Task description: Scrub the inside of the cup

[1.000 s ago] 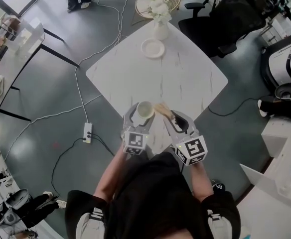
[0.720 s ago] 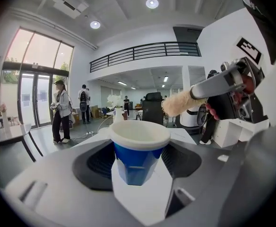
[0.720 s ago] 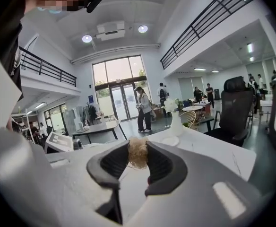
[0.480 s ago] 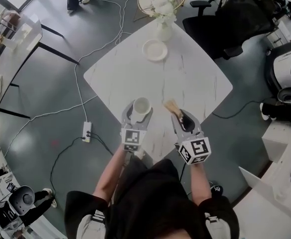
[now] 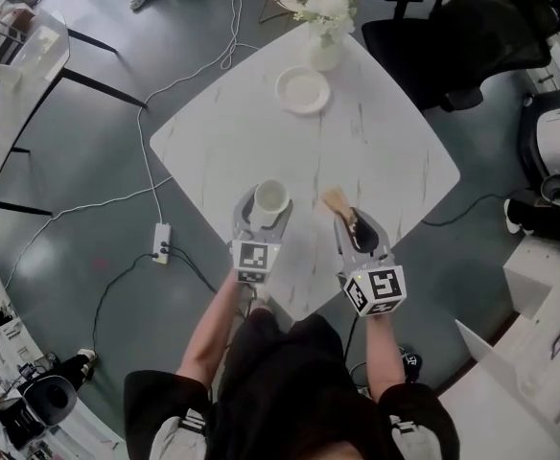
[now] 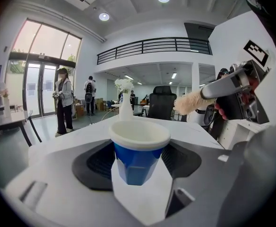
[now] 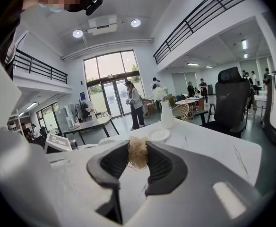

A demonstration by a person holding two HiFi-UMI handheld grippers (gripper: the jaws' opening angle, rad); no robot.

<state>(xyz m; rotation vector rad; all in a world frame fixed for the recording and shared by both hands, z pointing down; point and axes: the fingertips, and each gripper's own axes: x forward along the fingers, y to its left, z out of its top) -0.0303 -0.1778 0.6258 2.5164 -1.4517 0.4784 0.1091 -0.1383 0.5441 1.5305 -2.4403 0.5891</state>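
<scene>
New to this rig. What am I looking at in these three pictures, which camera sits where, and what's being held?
There is no robot here: a person holds a two-jaw gripper in each hand, and the marker cubes are part of the grippers. The head view looks steeply down from the person's head. The other two cameras ride on the grippers and look along their jaws. The left gripper is closed on a blue cup with a white inside. The right gripper is closed on a brush; its tan head is beside the cup, not in it. Farther back on the white table are a small white plate and a vase of white flowers.
</scene>
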